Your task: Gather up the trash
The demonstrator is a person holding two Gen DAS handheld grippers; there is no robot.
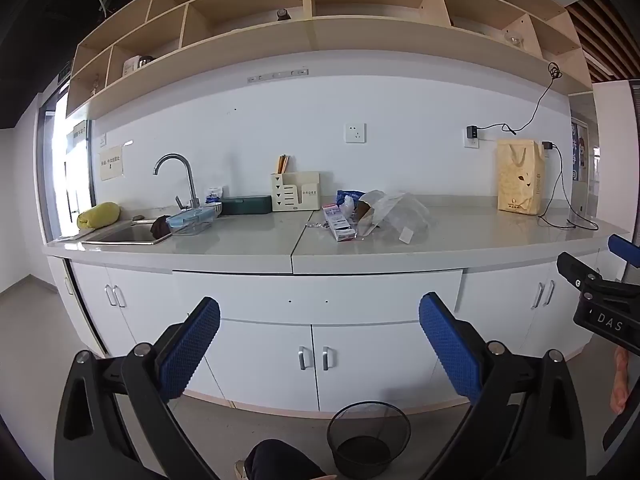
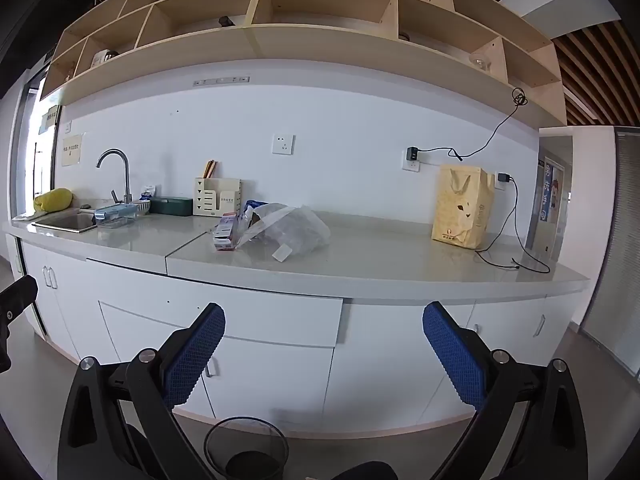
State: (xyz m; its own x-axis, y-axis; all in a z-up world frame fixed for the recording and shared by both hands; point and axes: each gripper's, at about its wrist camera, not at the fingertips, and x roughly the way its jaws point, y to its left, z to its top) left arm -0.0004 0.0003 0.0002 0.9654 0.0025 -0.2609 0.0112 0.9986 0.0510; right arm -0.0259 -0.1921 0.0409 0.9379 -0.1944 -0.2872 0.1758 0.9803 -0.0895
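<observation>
A pile of trash lies mid-counter: a clear plastic bag (image 1: 404, 214) (image 2: 292, 228), a brown paper bag (image 1: 370, 210), a small pink and white carton (image 1: 339, 224) (image 2: 225, 234) and a blue wrapper (image 1: 348, 196). A black mesh waste bin (image 1: 368, 438) (image 2: 246, 450) stands on the floor below the cabinets. My left gripper (image 1: 320, 344) is open and empty, well short of the counter. My right gripper (image 2: 324, 350) is open and empty too; its body shows at the right edge of the left wrist view (image 1: 600, 304).
The grey counter (image 1: 248, 240) holds a sink (image 1: 128, 234) with a tap, a clear container (image 1: 190, 222), a green box (image 1: 246, 204), a cream organiser (image 1: 296, 191) and a yellow paper bag (image 1: 519, 176) (image 2: 462, 206) with charger cables beside it. White cabinets are below, open shelves above.
</observation>
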